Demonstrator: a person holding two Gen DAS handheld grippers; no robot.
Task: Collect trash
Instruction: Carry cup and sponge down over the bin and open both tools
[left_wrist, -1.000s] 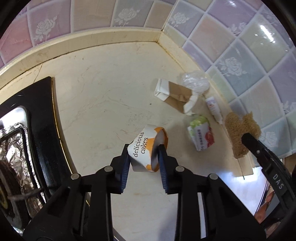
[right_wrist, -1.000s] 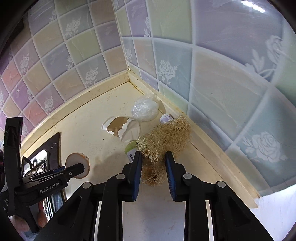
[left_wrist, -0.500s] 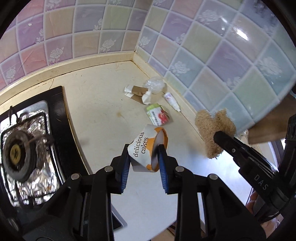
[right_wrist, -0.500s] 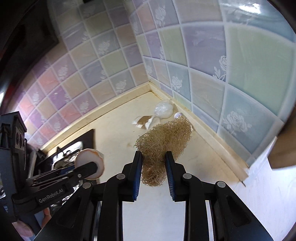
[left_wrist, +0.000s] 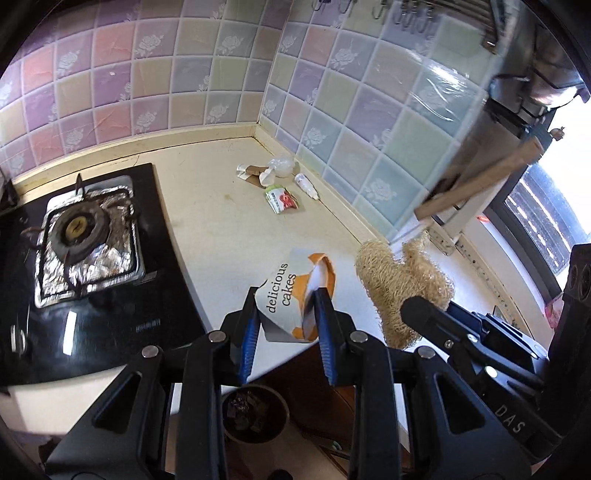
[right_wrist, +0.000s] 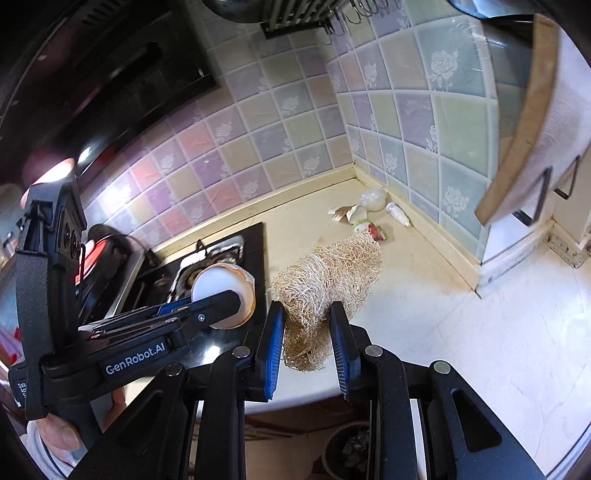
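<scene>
My left gripper (left_wrist: 286, 299) is shut on a white and orange paper cake cup (left_wrist: 293, 295) marked "delicious cakes", held above the counter's front edge. My right gripper (right_wrist: 306, 314) is shut on a tan loofah scrubber (right_wrist: 328, 277), held beside it; the scrubber also shows in the left wrist view (left_wrist: 399, 280). The cup shows in the right wrist view (right_wrist: 225, 291). More trash lies in the far counter corner: a torn brown and white carton (left_wrist: 255, 173), a clear plastic wad (left_wrist: 282, 166), a small white tube (left_wrist: 306, 184) and a green and red wrapper (left_wrist: 282, 199).
A black gas hob with a foil-lined burner (left_wrist: 81, 236) is on the left. A dark round bin (left_wrist: 255, 413) stands on the floor below the counter edge, also in the right wrist view (right_wrist: 351, 450). Tiled walls close the corner. A wooden board (left_wrist: 480, 181) hangs at right.
Both grippers have pulled back and up from the corner with the cup and the scrubber held. The counter edge and the bin below have come into view.
</scene>
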